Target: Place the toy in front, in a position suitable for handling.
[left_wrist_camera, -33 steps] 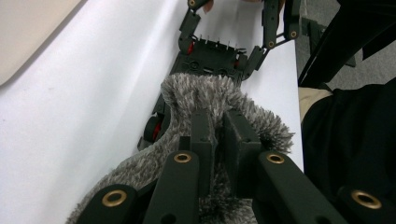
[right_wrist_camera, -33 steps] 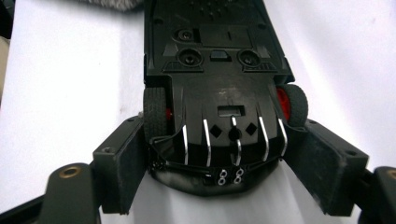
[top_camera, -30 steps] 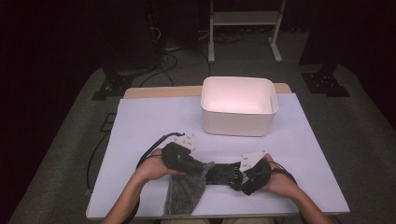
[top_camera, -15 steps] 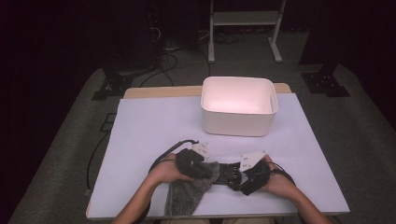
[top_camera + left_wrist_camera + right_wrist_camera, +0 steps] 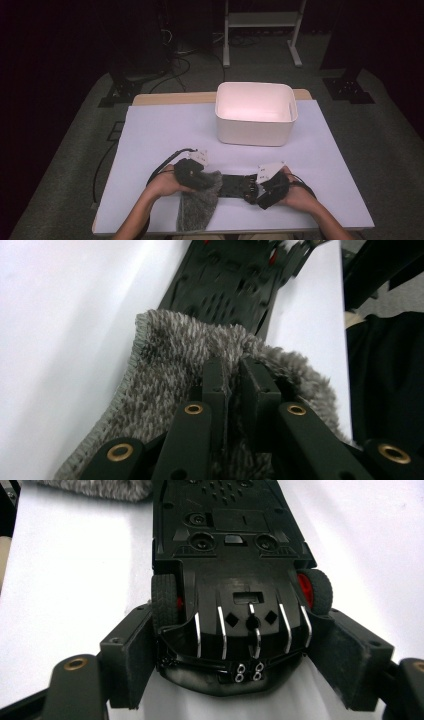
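High view: I sit at the white surface with a hand-held gripper in each hand, both low at its near edge. My left hand-held gripper rests on a grey fluffy cloth, which lies near the front edge and reaches up against a black toy car lying upside down between my two hands. My right hand-held gripper sits at the car's other end. Farther back on the surface, well apart from my hands, stands a white bin. In the left gripper view, my left hand-held gripper has its jaws pressed nearly together, pinching a fold of the cloth between them, with the pile bunching up around the jaw tips; the car's underside lies just beyond the cloth. In the right gripper view, my right hand-held gripper holds the end of the car between its pads, one on each flank just behind the wheels, touching the body. The car's black chassis faces up, with red hubs showing at the wheels, and a strip of the cloth shows at its far end.
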Tool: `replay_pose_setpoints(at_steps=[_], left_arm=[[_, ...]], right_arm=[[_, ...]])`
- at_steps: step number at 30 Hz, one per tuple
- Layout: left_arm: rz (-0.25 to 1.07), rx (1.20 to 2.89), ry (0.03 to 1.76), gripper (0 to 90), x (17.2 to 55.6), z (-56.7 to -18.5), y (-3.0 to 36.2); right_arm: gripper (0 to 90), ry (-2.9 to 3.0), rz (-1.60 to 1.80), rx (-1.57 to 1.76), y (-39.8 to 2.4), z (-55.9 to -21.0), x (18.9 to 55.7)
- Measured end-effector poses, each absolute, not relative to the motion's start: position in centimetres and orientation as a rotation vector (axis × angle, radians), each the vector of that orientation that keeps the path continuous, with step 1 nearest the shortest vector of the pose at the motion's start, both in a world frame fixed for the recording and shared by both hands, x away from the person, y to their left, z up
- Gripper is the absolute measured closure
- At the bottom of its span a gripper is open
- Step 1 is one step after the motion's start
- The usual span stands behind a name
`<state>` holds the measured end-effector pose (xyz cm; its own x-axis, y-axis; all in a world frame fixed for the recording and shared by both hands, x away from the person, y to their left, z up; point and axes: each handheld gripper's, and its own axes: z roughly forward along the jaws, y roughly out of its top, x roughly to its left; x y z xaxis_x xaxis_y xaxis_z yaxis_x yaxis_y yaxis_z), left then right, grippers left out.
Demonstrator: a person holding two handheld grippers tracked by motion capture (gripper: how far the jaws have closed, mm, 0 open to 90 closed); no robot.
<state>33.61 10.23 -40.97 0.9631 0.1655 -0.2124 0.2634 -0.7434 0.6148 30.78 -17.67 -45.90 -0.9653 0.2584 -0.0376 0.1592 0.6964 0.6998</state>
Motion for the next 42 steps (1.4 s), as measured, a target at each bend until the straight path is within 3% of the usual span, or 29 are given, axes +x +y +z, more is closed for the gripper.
replay_pose_setpoints(at_steps=[8, 20, 33, 42], left_arm=[[-0.197, 2.447, 0.204, 81.8, 33.5, -40.8, 6.4], [-0.222, 2.443, 0.251, 81.8, 33.0, -41.7, 8.4], [-0.234, 2.459, 0.106, 81.8, 32.7, -41.1, 3.2], [-0.18, 2.496, 0.158, 81.8, 33.0, -40.8, 5.4]], right_arm=[[22.4, 2.778, 1.133, 0.389, -17.7, -46.0, 30.8], [22.7, 2.794, 1.125, 0.398, -17.9, -45.1, 29.9], [21.5, 2.761, 1.117, 0.339, -17.6, -45.8, 30.2], [21.7, 2.771, 1.155, 0.351, -17.8, -46.1, 30.5]])
